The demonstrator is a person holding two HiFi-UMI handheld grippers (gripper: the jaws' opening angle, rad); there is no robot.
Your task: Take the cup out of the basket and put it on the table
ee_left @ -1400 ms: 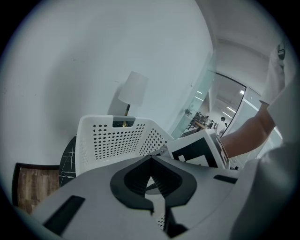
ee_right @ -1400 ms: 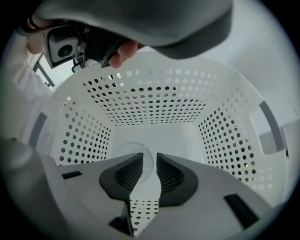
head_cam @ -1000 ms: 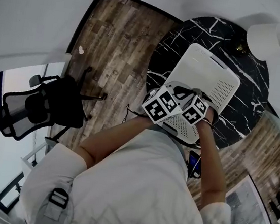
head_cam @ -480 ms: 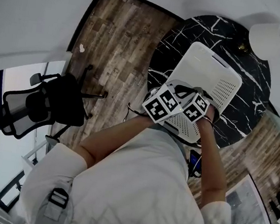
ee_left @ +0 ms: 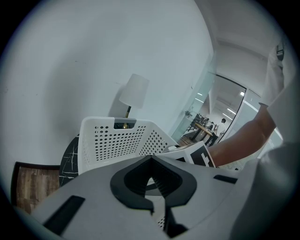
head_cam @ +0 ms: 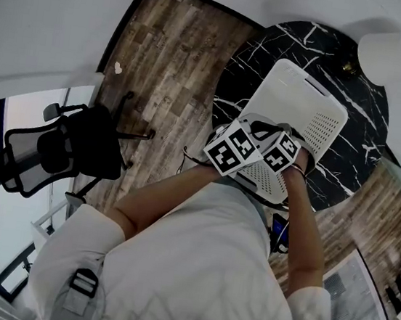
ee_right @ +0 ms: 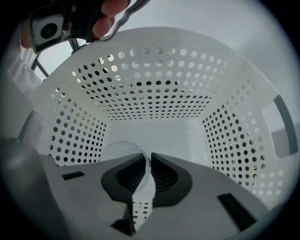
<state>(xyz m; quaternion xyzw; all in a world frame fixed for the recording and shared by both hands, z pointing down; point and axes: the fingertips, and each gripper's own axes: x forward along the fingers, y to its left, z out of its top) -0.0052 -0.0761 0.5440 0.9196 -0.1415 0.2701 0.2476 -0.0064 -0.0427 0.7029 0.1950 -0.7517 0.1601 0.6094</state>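
my right gripper (ee_right: 149, 157) is reaching down inside the white perforated plastic basket (ee_right: 154, 93), and its 2 jaws are nearly together, pinching the thin wall of the clear round cup (ee_right: 119, 150) between the ribbed pads. the cup is sitting low in the basket, near the floor on the left side, with its rim curving out to the left of my jaws. it is inside the basket, not on the table.

my left gripper (ee_left: 150, 159) is hanging above the near end of the basket (ee_left: 117, 140), and its 2 jaws are pressing together at the tips, with nothing that i can make out between them. the marker cube of my right gripper is showing just to its right.

in the head view both grippers are crowding side by side over the near end of the basket (head_cam: 300, 95), which is resting on the round black marble table (head_cam: 257, 61). a white-shaded lamp (head_cam: 386, 56) is standing at the table's far edge, beyond the basket.
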